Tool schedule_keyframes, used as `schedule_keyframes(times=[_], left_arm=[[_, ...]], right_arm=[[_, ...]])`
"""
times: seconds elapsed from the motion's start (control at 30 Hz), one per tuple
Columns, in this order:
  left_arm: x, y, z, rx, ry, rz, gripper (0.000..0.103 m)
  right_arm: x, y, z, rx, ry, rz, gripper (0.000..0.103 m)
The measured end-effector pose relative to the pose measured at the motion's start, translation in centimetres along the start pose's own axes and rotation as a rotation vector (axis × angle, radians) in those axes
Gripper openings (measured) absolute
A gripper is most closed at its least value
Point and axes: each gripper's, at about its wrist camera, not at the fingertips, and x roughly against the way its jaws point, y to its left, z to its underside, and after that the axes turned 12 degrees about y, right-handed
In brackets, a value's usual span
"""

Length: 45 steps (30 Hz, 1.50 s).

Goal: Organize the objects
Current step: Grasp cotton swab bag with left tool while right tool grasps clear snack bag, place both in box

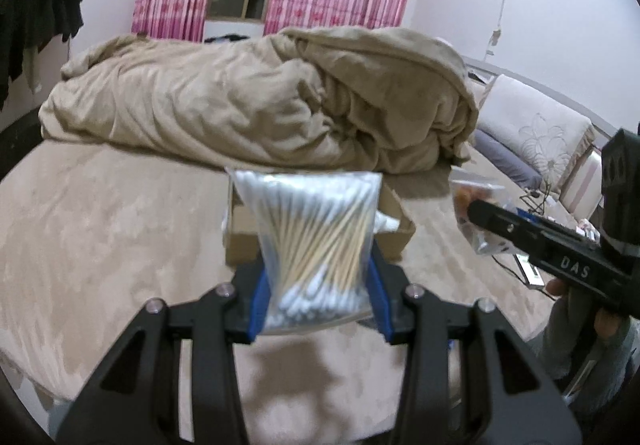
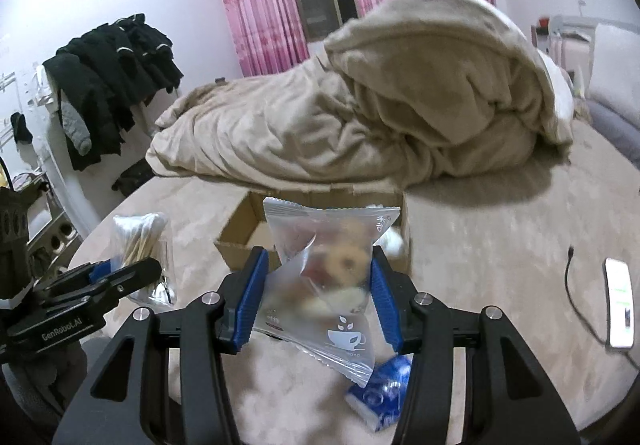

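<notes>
Glossy plastic swab bag (image 1: 316, 241); matt cardboard box (image 2: 240, 241).

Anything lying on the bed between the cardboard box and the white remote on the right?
In the right wrist view, only a black cable lies between the cardboard box and the white remote; otherwise bare bed.

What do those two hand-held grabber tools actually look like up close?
Both grippers, left and right, are matte black angular frames with silver bolts and ribbed blue fingers. White lettering marks their sides. A grey sleeve covers the person's wrist.
</notes>
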Motion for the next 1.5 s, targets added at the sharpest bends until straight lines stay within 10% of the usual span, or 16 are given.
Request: schedule_keyframes(times=[0.47,1.03,1.27,1.5], left_arm=[[-4.5,1.9,-5.4,-0.027,-0.039,-0.044,0.043],[-18.5,6.2,-6.2,0.032,0.172,-0.049,0.044],[-17.2,5.2,-6.2,0.017,0.146,-0.081,0.075],[-11.7,4.1,-5.6,0.035,0.072,-0.081,0.078]], right_arm=[[-4.6,-0.4,-6.1,0.066,-0.019,0.053,0.053],[-19.2,-2.7,-6.3,0.049,0.196,0.055,0.053],[-18.8,-3.5,-6.4,0.021,0.174,0.067,0.078],[-13.3,-3.7,-6.6,-0.009,0.107,0.065,0.078]])
